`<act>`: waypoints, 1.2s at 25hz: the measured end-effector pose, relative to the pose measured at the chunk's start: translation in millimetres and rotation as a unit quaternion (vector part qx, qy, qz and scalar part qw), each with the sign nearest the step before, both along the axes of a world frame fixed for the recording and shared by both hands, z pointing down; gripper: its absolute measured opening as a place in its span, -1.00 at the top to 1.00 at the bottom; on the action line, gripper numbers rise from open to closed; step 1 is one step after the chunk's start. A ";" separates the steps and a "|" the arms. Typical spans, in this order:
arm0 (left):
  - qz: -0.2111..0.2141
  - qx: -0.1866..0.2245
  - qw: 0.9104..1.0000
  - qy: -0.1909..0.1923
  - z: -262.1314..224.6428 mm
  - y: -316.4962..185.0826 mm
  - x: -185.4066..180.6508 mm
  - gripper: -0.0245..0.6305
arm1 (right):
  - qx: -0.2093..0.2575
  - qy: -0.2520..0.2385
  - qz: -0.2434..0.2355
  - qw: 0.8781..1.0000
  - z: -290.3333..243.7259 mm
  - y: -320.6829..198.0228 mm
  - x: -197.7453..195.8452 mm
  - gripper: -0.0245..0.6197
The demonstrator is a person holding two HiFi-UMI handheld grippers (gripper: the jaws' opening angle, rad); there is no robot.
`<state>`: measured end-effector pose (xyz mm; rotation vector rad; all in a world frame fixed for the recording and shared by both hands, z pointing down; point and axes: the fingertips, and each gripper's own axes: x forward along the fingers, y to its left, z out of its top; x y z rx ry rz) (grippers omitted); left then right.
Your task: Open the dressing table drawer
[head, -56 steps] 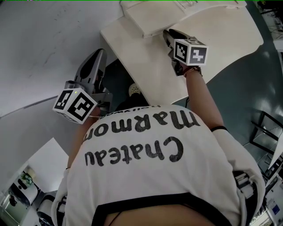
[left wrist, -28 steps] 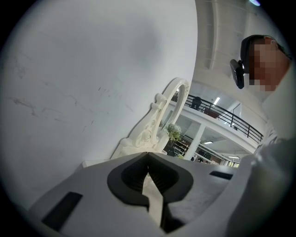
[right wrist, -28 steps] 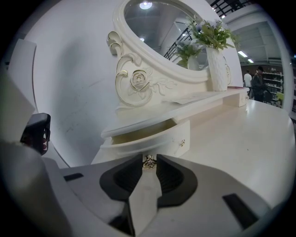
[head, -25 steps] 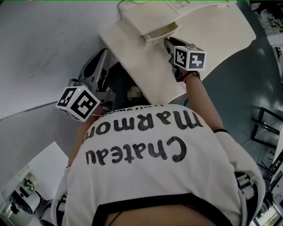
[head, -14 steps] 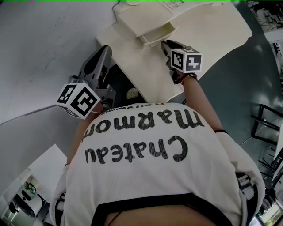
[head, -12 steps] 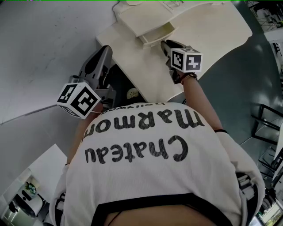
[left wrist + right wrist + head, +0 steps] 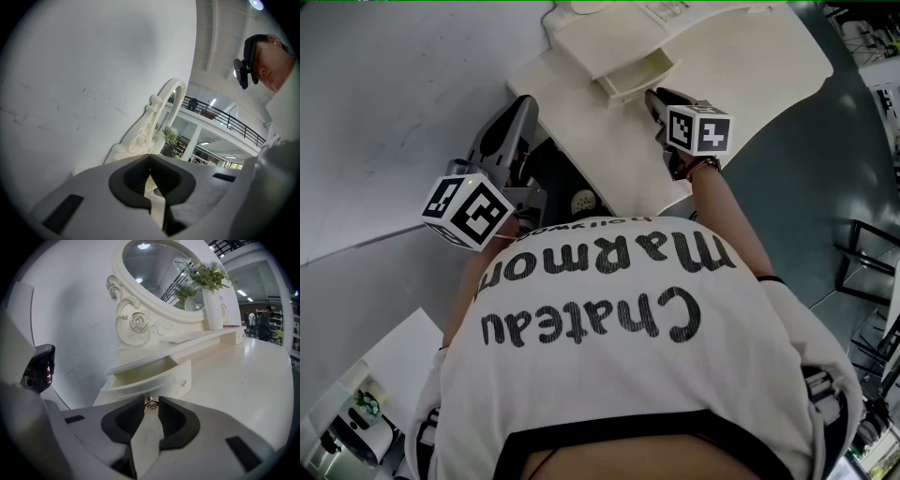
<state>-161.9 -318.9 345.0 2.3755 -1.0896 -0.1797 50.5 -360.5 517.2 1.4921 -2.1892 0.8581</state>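
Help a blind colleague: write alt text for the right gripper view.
The right hand-held gripper grips the small metal knob of a cream drawer, pulled partly open beneath an ornate oval mirror; a white vase of greenery stands at right.

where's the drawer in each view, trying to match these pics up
Head view: drawer at top centre, pulled out, just beyond the right gripper.
Left gripper view: not in it.
Right gripper view: drawer at centre, open, its knob between the jaws.
Shared landmarks: the white tabletop links the head and right gripper views; the carved mirror frame links both gripper views.
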 end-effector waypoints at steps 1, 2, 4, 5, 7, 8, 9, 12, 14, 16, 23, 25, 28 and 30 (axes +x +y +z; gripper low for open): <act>0.001 0.002 1.000 0.000 -1.5 0.0 0.4 0.86 | 0.000 -0.001 0.000 1.000 -0.8 1.4 0.6 0.60; 0.003 0.003 1.000 0.000 -2.7 -0.2 0.9 0.86 | 0.001 -0.002 0.001 1.000 -2.1 2.1 1.2 0.60; 0.006 0.004 1.000 -0.001 -3.8 -1.8 1.4 0.86 | 0.003 -0.004 0.004 1.000 -3.8 2.2 2.0 0.60; 0.009 0.005 1.000 -0.001 -3.7 -3.2 1.2 0.86 | 0.002 -0.003 0.006 1.000 -3.5 2.1 2.4 0.60; 0.013 0.007 1.000 -0.004 -3.2 -7.5 0.3 0.86 | 0.000 -0.001 0.011 1.000 -1.9 1.4 2.0 0.60; 0.016 0.009 1.000 -0.006 -3.2 -10.0 0.0 0.86 | -0.001 0.000 0.012 1.000 -1.0 0.9 1.3 0.60; 0.019 0.011 1.000 -0.007 -3.6 -12.3 0.0 0.86 | -0.002 0.000 0.013 1.000 -0.2 0.5 0.7 0.60; 0.030 0.013 0.999 -0.005 -4.1 -18.0 1.9 0.86 | -0.005 -0.001 0.020 1.000 0.4 0.8 1.1 0.60; 0.036 0.012 0.999 -0.002 -3.4 -21.5 3.0 0.86 | -0.005 -0.002 0.022 1.000 -0.2 0.8 1.1 0.60; 0.042 0.011 0.999 0.000 -3.6 -24.8 3.9 0.86 | -0.006 -0.002 0.023 1.000 -0.3 0.8 0.9 0.60; 0.062 0.015 0.998 0.004 -5.8 -32.5 9.9 0.86 | -0.010 0.000 0.037 0.999 -0.4 4.2 5.4 0.60; 0.066 0.015 0.998 0.004 -6.2 -33.1 11.2 0.86 | -0.010 0.000 0.042 0.999 -0.3 5.1 6.6 0.61; 0.070 0.015 0.997 0.005 -6.3 -34.1 11.6 0.86 | -0.010 -0.003 0.047 0.999 0.2 6.7 6.7 0.61; 0.071 0.015 0.997 0.005 -5.9 -34.8 10.9 0.86 | -0.011 -0.004 0.048 0.999 0.8 7.7 7.0 0.61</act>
